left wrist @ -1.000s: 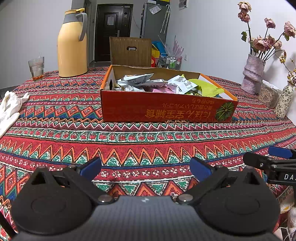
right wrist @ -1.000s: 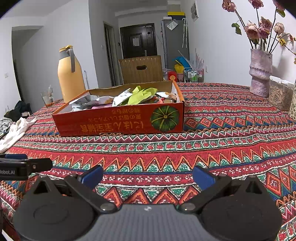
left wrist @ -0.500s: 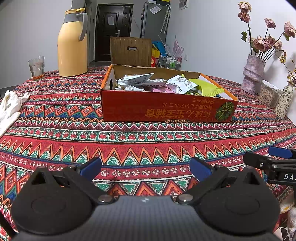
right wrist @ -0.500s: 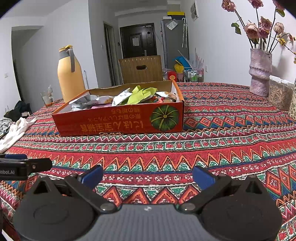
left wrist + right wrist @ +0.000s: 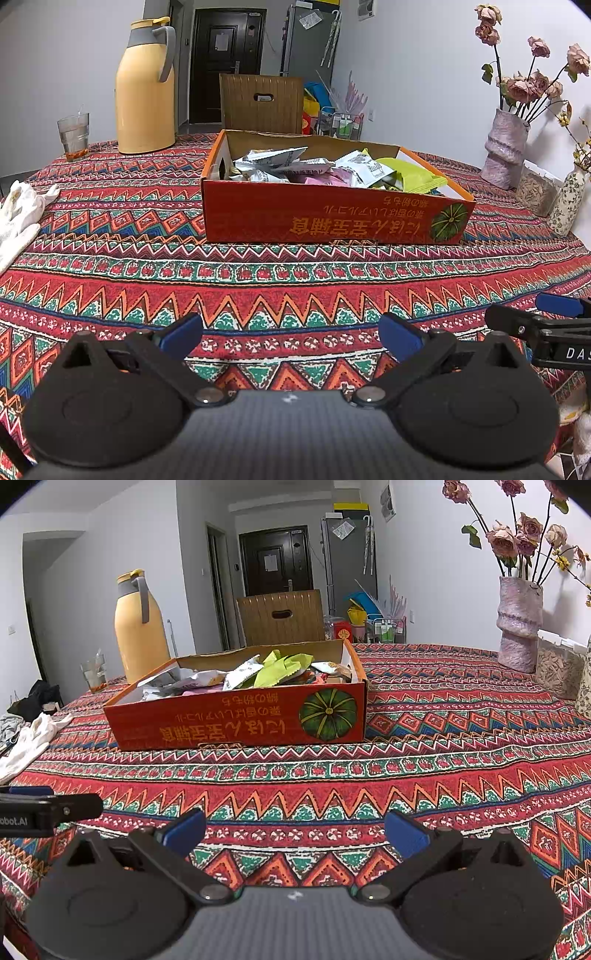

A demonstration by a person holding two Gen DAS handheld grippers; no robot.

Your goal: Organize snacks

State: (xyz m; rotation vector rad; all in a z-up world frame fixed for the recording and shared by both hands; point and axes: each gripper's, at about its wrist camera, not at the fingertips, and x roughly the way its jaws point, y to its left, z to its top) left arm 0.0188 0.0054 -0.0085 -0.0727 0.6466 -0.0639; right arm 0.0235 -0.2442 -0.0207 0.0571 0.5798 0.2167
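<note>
A shallow red cardboard box point(image 5: 332, 218) point(image 5: 236, 720) with a green pumpkin print stands mid-table on the patterned cloth. Several snack packets point(image 5: 295, 168) point(image 5: 258, 672) lie heaped inside it, white, pink and lime green. My left gripper point(image 5: 291, 334) hovers low over the cloth near the table's front, open, nothing between its blue pads. My right gripper point(image 5: 295, 830) is beside it to the right, also open and empty. Each gripper shows at the edge of the other's view: the right one point(image 5: 546, 325) and the left one point(image 5: 48, 810).
A yellow thermos point(image 5: 146, 86) and a glass point(image 5: 74, 134) stand at the back left. White gloves point(image 5: 18, 218) lie at the left edge. A vase of dried roses point(image 5: 504, 151), a seed container point(image 5: 537, 188) and a small floral vase point(image 5: 567, 201) line the right side. A wooden chair point(image 5: 262, 103) stands behind the table.
</note>
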